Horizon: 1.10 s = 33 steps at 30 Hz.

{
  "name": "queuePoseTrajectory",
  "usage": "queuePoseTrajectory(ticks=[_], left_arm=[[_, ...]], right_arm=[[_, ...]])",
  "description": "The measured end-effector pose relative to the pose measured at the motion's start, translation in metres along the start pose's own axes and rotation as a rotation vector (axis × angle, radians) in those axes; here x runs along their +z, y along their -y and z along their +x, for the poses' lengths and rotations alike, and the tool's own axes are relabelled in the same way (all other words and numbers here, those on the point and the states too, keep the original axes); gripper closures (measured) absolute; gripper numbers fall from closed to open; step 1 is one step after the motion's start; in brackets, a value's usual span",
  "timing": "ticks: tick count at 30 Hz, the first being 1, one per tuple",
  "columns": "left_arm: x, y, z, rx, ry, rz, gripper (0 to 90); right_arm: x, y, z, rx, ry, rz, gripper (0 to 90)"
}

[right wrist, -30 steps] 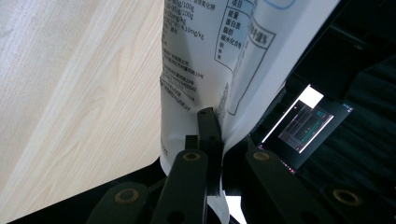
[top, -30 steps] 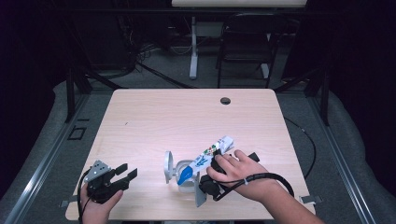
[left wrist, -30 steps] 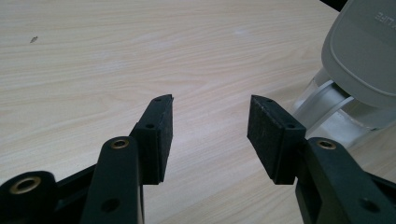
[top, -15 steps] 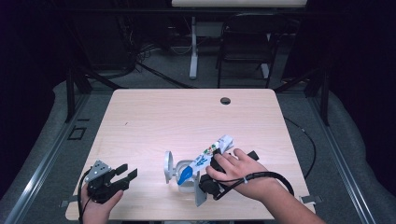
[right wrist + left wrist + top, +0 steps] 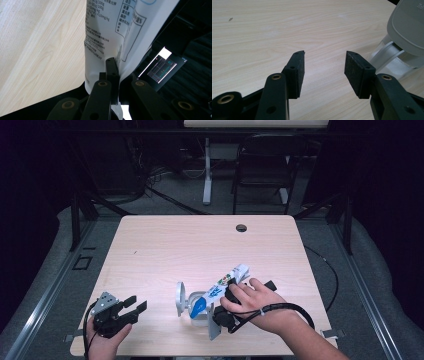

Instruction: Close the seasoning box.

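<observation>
A white printed pouch [image 5: 227, 282] lies tilted near the table's front edge, its blue end at the mouth of a white tub [image 5: 199, 316] whose grey lid [image 5: 179, 296] stands flipped open. My right gripper [image 5: 229, 296], under the person's hand, is shut on the pouch's edge. In the right gripper view the jaws [image 5: 113, 62] pinch the pouch [image 5: 107, 30], whose small print faces me. My left gripper [image 5: 136, 305] rests open at the front left, pointing at the tub. In the left gripper view its pads [image 5: 324, 65] hold nothing, and the lid [image 5: 409, 25] shows at right.
The light wooden table [image 5: 200, 245] has a round cable hole [image 5: 241, 227] near its far edge. A chair [image 5: 260, 165] and a desk leg stand on the dark floor behind. A lit screen [image 5: 162, 66] shows beyond the table edge in the right gripper view.
</observation>
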State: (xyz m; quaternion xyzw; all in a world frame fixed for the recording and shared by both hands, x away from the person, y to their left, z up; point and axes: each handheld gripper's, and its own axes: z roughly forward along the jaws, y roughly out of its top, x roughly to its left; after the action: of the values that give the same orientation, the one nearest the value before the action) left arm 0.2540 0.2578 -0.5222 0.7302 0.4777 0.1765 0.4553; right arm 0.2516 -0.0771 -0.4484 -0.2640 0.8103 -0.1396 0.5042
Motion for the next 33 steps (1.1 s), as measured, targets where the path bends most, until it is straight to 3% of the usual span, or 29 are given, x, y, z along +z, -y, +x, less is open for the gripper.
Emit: queuePoseTrajectory(ticks=[13,16,17,19,33], left_arm=[[0.0,0.0,0.0,-0.001,0.001,-0.003,51.0],[0.0,0.0,0.0,-0.001,0.003,-0.002,51.0],[0.0,0.0,0.0,-0.001,0.003,-0.003,51.0],[0.0,0.0,0.0,-0.001,0.004,-0.001,51.0],[0.0,0.0,0.0,-0.002,0.007,-0.005,51.0]], right_arm=[[-0.001,-0.003,-0.004,-0.042,-0.012,0.014,89.7],[-0.003,-0.004,-0.006,-0.075,-0.003,0.04,89.7],[-0.003,-0.005,-0.006,-0.07,-0.02,0.04,89.7],[-0.003,-0.006,-0.006,-0.093,-0.002,0.047,89.7],[-0.004,-0.012,-0.008,-0.124,-0.015,0.074,89.7]])
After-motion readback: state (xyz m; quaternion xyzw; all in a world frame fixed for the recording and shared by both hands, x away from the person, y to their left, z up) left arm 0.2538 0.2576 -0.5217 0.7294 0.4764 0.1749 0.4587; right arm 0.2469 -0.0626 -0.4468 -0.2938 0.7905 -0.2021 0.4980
